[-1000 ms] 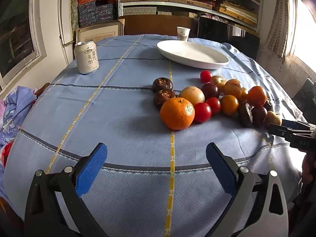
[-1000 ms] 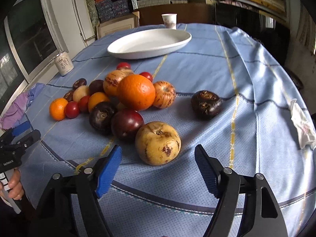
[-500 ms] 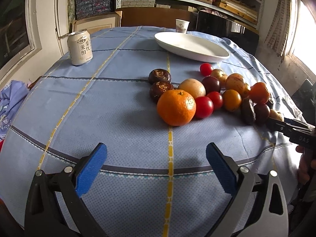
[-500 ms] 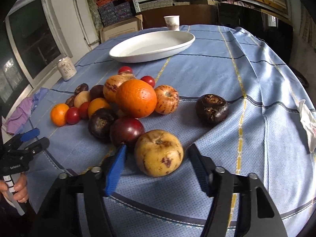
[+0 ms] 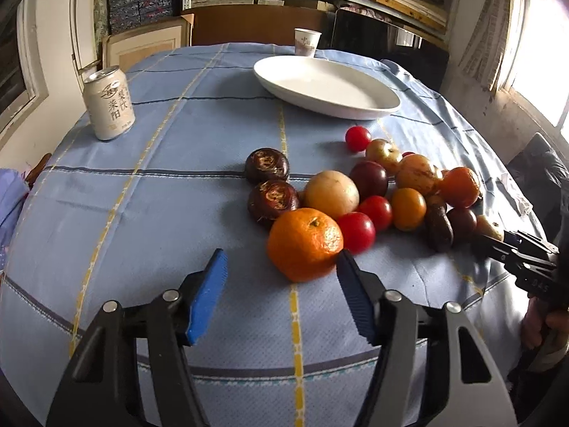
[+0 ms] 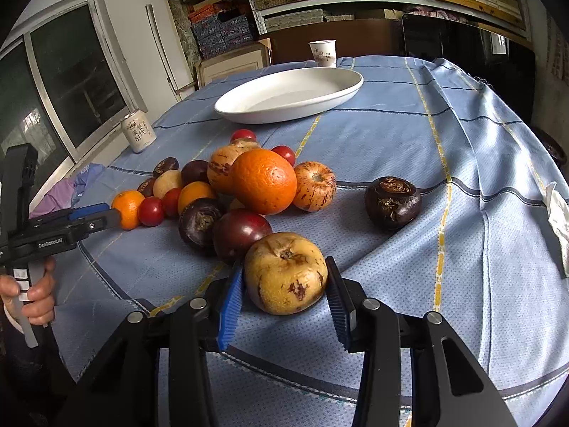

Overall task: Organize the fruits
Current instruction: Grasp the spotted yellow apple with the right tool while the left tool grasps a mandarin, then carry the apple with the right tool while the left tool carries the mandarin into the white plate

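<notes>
Nearest us, our right tool (image 6: 284, 297) has just been closing around the blemished yellow fruit (image 6: 285, 272) — blue pads at both flanks, seemingly touching, so we judge the pinch made or nearly so. That fruit sits at the near edge of the fruit pile (image 6: 227, 192) on the blue-clothed counter (image 6: 391, 142). Our left tool (image 5: 281, 284) has also been closing but grips nothing: only its right pad reaches the mandarin (image 5: 306, 243), which lies mostly beyond the tips. Done well, this step means squeezing gently, lifting straight up clear of the dark plum (image 6: 242, 233) touching the yellow fruit, then carrying it past the pile to the empty white platter (image 6: 290, 94) — well beyond.
</notes>
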